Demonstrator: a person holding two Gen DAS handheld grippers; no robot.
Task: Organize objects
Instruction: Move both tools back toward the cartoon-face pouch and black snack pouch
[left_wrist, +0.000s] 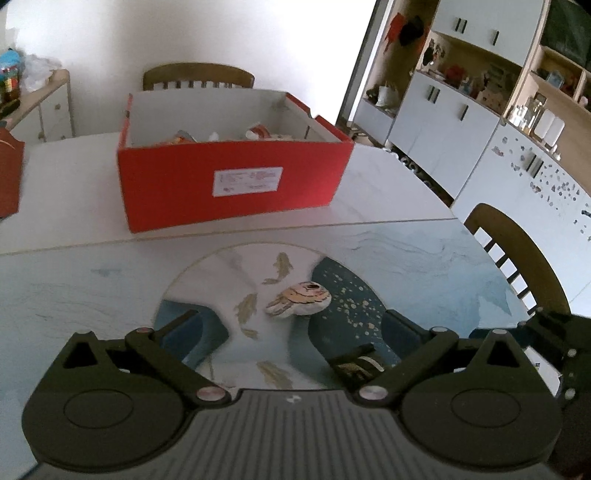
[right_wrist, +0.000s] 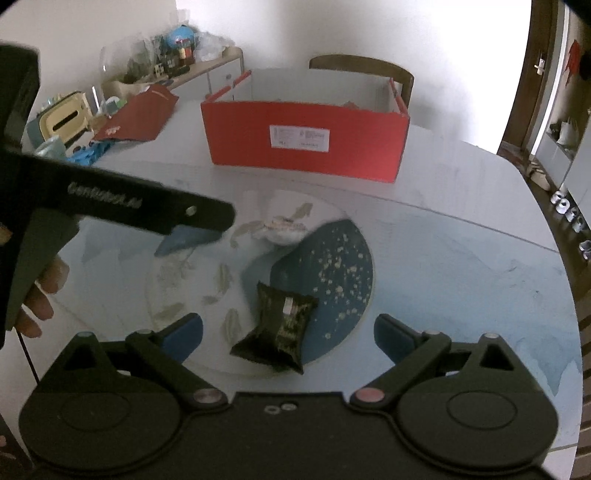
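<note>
A white snack packet with a brown print (left_wrist: 300, 298) lies on the round fish-pattern inlay of the table, just ahead of my left gripper (left_wrist: 291, 328), which is open and empty. A dark green packet (right_wrist: 279, 326) lies between the spread fingers of my right gripper (right_wrist: 288, 332), also open and empty. It shows at the lower right of the left wrist view (left_wrist: 356, 363). The white packet also shows in the right wrist view (right_wrist: 282, 229), beside the left gripper's body (right_wrist: 147, 206). An open red cardboard box (left_wrist: 229, 184) with several items inside stands farther back.
A red box lid (right_wrist: 138, 118) lies at the back left next to a tissue box (right_wrist: 61, 120) and clutter. Wooden chairs stand behind the box (left_wrist: 197, 75) and at the right table edge (left_wrist: 517, 254). White cabinets (left_wrist: 461, 122) line the right wall.
</note>
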